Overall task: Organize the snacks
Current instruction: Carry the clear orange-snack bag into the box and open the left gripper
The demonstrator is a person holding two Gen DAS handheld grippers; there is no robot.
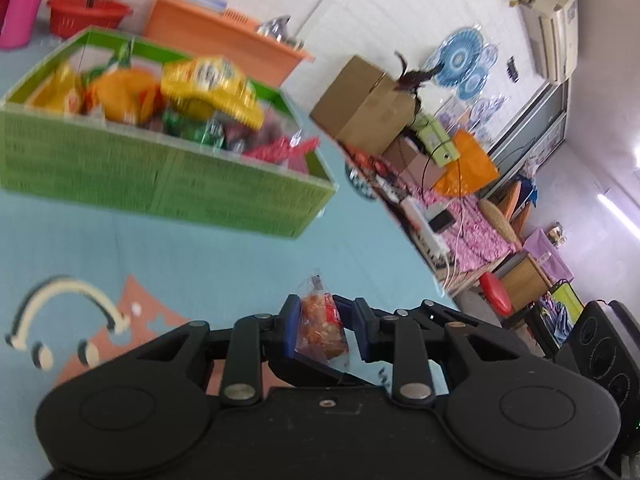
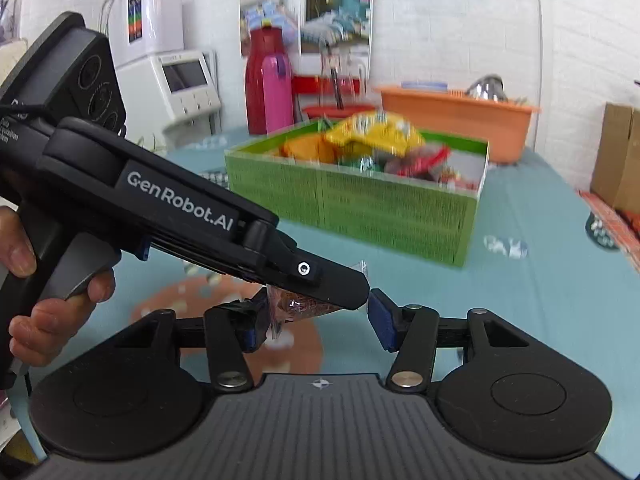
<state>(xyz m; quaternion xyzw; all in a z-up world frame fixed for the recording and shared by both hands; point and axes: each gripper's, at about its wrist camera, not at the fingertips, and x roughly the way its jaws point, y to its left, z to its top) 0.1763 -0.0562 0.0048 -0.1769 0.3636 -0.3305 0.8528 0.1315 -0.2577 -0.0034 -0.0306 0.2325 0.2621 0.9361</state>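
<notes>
My left gripper point(image 1: 326, 326) is shut on a small clear-wrapped orange snack packet point(image 1: 322, 330) and holds it above the light blue tablecloth. The green snack box point(image 1: 168, 184) stands ahead and to the left, filled with several yellow, orange, green and red packets. In the right wrist view my right gripper point(image 2: 316, 320) is open. The left gripper's black body point(image 2: 192, 212) crosses in front of it, with the packet point(image 2: 296, 306) between the right fingers. The green box point(image 2: 392, 204) stands behind it.
An orange tub point(image 2: 456, 120), a red basket point(image 1: 88, 14) and a pink flask point(image 2: 276, 96) stand behind the box. A cardboard carton point(image 1: 364, 104) sits at the table's right edge. A white appliance point(image 2: 172, 80) stands at the back left.
</notes>
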